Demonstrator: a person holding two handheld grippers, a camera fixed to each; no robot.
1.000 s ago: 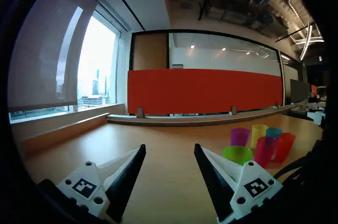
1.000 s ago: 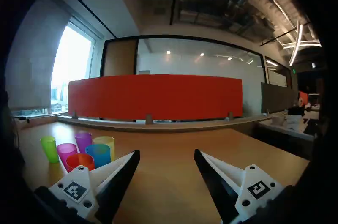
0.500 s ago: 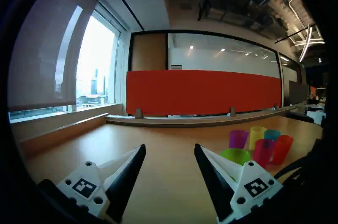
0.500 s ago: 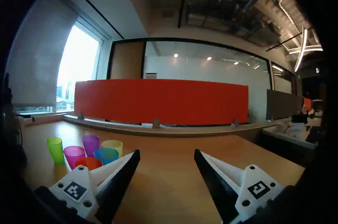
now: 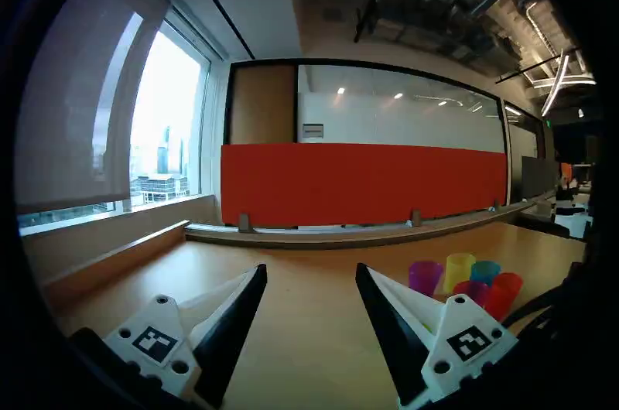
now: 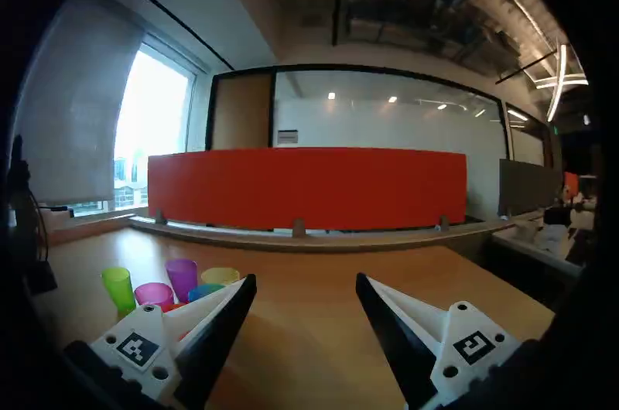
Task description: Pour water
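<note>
Several coloured plastic cups stand clustered on the wooden table (image 5: 309,309). In the left gripper view a purple cup (image 5: 424,277), a yellow cup (image 5: 458,271), a blue cup (image 5: 485,271) and a red cup (image 5: 503,295) sit low at the right, partly behind the right finger. My left gripper (image 5: 308,275) is open, holding nothing. In the right gripper view a green cup (image 6: 118,288), a pink cup (image 6: 153,294), a purple cup (image 6: 182,278) and a yellow cup (image 6: 219,276) stand at the lower left, beside the left finger. My right gripper (image 6: 305,282) is open over bare wood.
A red divider panel (image 5: 364,182) runs along the table's far edge, with a glass wall behind it. A bright window (image 5: 159,143) and a wooden ledge (image 5: 116,255) are at the left. A dark stand with cables (image 6: 27,232) rises at the left in the right gripper view.
Both views have tilted up and shifted, so the cups sit lower and more hidden behind the fingers. The green cup has slipped behind the finger in the left gripper view. Both grippers stayed open.
</note>
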